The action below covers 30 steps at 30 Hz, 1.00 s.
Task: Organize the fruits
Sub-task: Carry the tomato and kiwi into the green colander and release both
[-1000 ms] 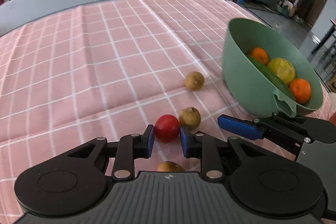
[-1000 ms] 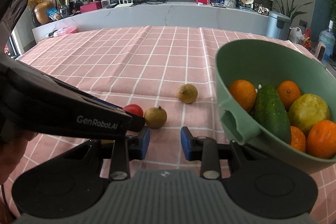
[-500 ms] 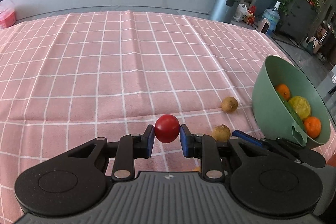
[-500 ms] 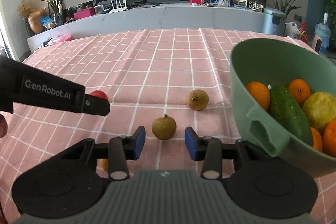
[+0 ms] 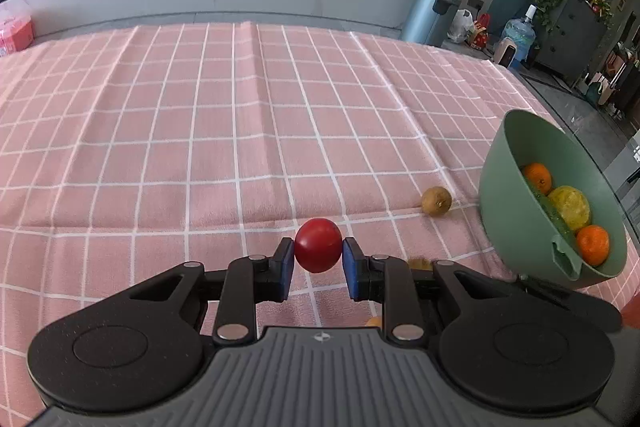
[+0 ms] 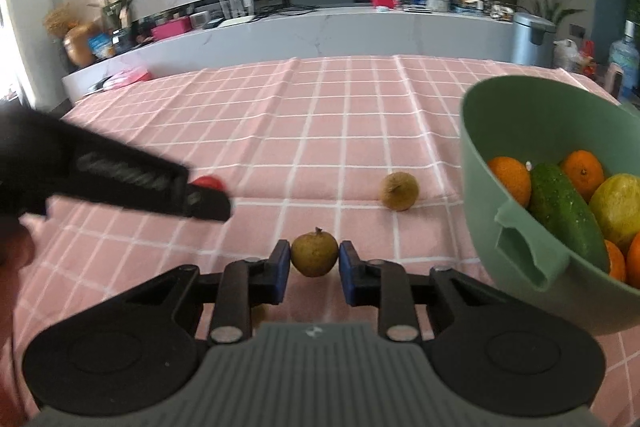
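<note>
We have lifted the red fruit (image 5: 318, 245) clamped in our left claw (image 5: 317, 264), while our right claw (image 6: 314, 265) now brackets, perhaps grips, the brown fruit (image 6: 314, 253) ahead.

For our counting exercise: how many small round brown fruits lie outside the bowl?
2. One small round brown fruit sits between the right gripper's fingers; the other lies on the pink cloth beside the green plastic bowl. Others may hide under the grippers.

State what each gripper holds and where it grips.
Left gripper: red fruit, jaws on its sides. Right gripper: jaws flank a brown fruit; contact unclear.
</note>
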Motion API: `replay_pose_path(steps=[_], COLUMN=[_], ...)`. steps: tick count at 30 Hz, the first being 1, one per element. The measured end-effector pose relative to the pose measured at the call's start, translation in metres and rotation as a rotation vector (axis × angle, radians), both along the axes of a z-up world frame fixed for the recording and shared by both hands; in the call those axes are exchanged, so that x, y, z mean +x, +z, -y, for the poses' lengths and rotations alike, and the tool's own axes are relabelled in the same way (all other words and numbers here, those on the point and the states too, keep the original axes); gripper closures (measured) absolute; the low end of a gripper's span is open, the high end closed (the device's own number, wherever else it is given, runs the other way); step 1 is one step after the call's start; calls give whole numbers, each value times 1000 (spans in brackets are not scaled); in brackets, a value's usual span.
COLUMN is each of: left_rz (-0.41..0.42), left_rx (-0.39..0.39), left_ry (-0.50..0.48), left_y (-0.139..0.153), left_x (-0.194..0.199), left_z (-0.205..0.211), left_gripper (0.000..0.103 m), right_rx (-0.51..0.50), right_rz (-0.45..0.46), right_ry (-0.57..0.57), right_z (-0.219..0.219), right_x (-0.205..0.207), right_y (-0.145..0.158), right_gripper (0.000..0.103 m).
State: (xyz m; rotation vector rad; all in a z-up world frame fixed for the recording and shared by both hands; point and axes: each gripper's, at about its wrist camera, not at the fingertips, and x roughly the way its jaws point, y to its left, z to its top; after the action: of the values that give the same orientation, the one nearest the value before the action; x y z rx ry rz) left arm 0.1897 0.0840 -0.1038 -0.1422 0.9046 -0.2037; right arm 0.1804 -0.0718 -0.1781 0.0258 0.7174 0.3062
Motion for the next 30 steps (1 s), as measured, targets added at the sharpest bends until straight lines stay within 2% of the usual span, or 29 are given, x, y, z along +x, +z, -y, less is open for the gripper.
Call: replay_pose_path(steps=[6, 10, 13, 19, 24, 30], left_rz=[21, 43, 48, 74, 51, 40], left_rx=[-14, -34, -47, -57, -50, -67], left_ry=[2, 2, -23, -103, -190, -269], left_y=[23, 41, 53, 75, 83, 75], left_x=[-12, -23, -27, -28, -22, -4], left_z=[4, 13, 25, 61, 100, 142], left_gripper=[74, 74, 74, 74, 74, 74], right_rx=[6, -12, -35, -40, -76, -186], right_rz=[-10, 40, 90, 115, 94, 80], right_ry=[101, 160, 151, 42, 5, 5], right_z=[1, 3, 15, 68, 111, 155], right_x=[-31, -57, -66, -57, -38, -17], right_y=[25, 51, 69, 93, 102, 103], right_gripper=[81, 81, 81, 81, 81, 81])
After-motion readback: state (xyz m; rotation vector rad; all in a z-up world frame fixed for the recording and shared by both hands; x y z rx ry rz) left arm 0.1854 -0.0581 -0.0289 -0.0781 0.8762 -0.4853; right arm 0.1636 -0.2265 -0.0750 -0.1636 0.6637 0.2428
